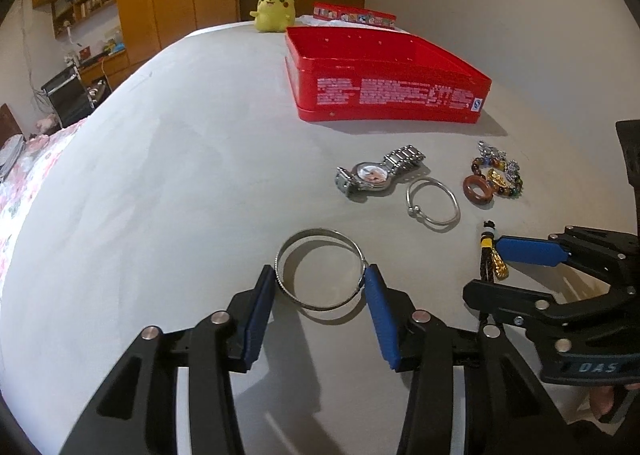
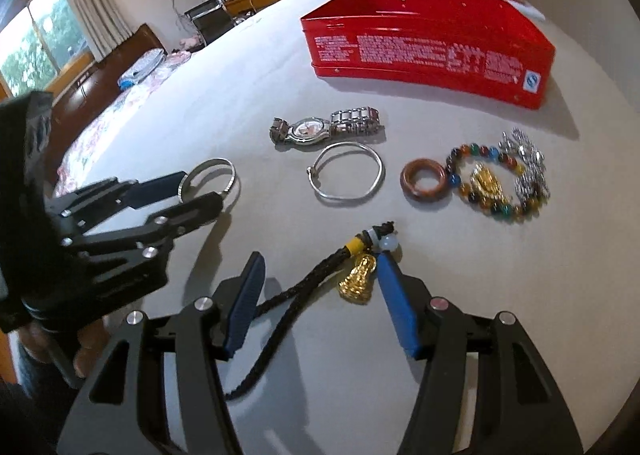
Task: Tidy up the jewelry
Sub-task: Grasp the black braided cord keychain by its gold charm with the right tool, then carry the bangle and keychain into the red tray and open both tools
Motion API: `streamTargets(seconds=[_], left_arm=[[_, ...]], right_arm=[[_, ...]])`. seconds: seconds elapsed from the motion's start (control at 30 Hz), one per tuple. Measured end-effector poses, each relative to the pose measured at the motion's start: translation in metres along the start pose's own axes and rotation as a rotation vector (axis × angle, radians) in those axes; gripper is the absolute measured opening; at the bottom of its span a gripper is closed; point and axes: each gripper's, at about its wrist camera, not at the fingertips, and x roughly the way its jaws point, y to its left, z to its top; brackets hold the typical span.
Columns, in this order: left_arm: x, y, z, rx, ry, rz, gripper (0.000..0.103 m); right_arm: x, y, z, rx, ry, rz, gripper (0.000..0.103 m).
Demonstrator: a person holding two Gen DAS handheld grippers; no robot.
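The left gripper (image 1: 320, 275) has its two blue pads pressed on the sides of a wide silver bangle (image 1: 320, 269), so it is holding it. The bangle looks to be just above the white table (image 1: 180, 175).

The right gripper (image 2: 320, 267) has its jaws partly apart. A black braided cord (image 2: 288, 303) with a gold charm (image 2: 357, 281) lies between them. The right pad touches the white bead on the cord, but the left pad is not on the cord, so nothing is held.

Further back lie a silver watch (image 2: 326, 127), a thin silver bracelet (image 2: 346, 175), a brown ring (image 2: 425, 179) and a bead bracelet (image 2: 496, 179) of many colours. Behind them is the open red tin box (image 2: 424, 47). A yellow plush toy (image 1: 276, 11) sits at the far edge of the table
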Motion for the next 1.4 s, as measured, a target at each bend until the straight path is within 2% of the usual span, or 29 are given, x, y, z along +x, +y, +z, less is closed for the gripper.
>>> streamTargets(seconds=[0.1,0.17,0.23,0.33,0.87,1.4], left_arm=[[-0.001,0.003,-0.001,-0.007,-0.002,-0.003,0.046],[-0.001,0.004,-0.001,-0.013,-0.003,-0.005,0.046],[-0.001,0.005,-0.002,-0.016,-0.003,-0.006,0.046],[-0.003,0.006,-0.002,-0.017,-0.01,-0.008,0.046],[-0.034,-0.013,0.007,0.004,-0.055,0.011,0.046],[-0.072,-0.029,0.025,0.043,-0.117,0.038,0.046]], right_arm=[[0.003,0.003,0.001,-0.058,-0.006,-0.035,0.039],[0.005,0.0,0.001,-0.083,-0.01,-0.035,0.021],[0.004,-0.005,0.002,-0.085,-0.005,-0.033,0.013],[-0.002,-0.01,0.003,-0.068,-0.001,0.003,0.013],[-0.059,-0.009,-0.002,-0.059,-0.08,0.072,0.013],[-0.104,-0.024,0.014,-0.063,-0.144,0.098,0.013]])
